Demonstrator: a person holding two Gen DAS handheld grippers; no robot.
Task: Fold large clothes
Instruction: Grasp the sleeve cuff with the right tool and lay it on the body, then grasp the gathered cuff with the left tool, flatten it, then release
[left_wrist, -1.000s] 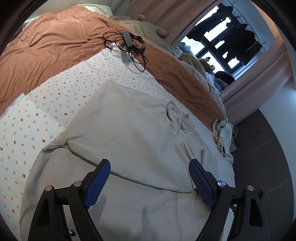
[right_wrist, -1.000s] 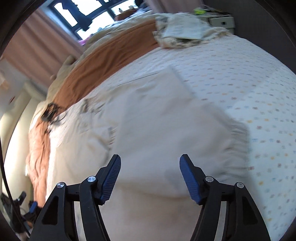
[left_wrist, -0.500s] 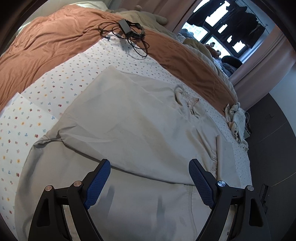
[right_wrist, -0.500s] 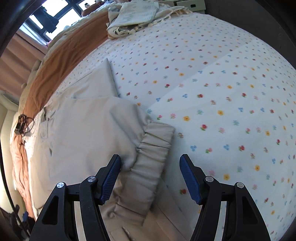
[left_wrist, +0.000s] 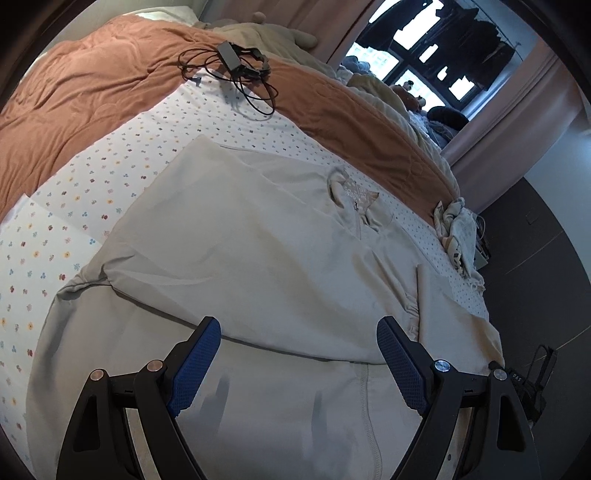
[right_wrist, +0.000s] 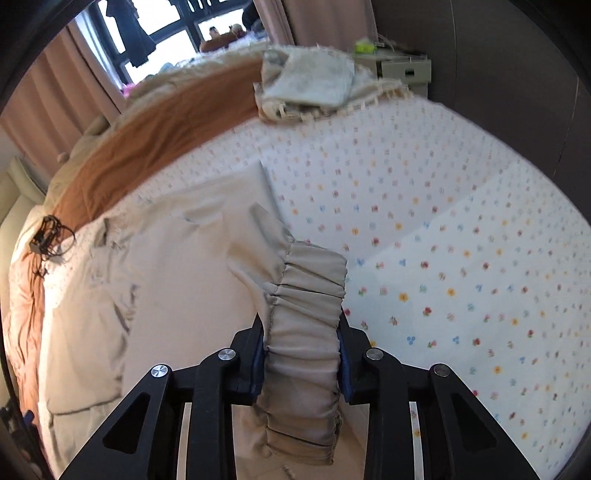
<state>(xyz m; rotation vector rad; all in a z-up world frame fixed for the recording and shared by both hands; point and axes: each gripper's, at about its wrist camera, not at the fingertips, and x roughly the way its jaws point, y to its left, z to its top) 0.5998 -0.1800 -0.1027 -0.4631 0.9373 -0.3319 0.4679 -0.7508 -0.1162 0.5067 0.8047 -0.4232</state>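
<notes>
A large beige zip jacket (left_wrist: 258, 258) lies spread on the flowered sheet, one sleeve folded across its body. My left gripper (left_wrist: 299, 354) hovers open above the jacket's lower half, nothing between its blue pads. In the right wrist view the jacket (right_wrist: 166, 277) fills the left side. My right gripper (right_wrist: 301, 347) is closing its jaws, and both pads press on the gathered elastic sleeve cuff (right_wrist: 306, 295), which stands lifted off the sheet.
A rust-brown quilt (left_wrist: 92, 88) covers the far side of the bed, with a black charger and cables (left_wrist: 236, 70) on it. A crumpled pale cloth (right_wrist: 310, 88) sits at the bed's far corner. Flowered sheet (right_wrist: 461, 258) stretches right of the cuff. Curtains and a window stand behind.
The right gripper's jaws have narrowed from wide apart onto the sleeve cuff and raised it off the sheet. The left gripper stays open and has shifted only slightly over the jacket.
</notes>
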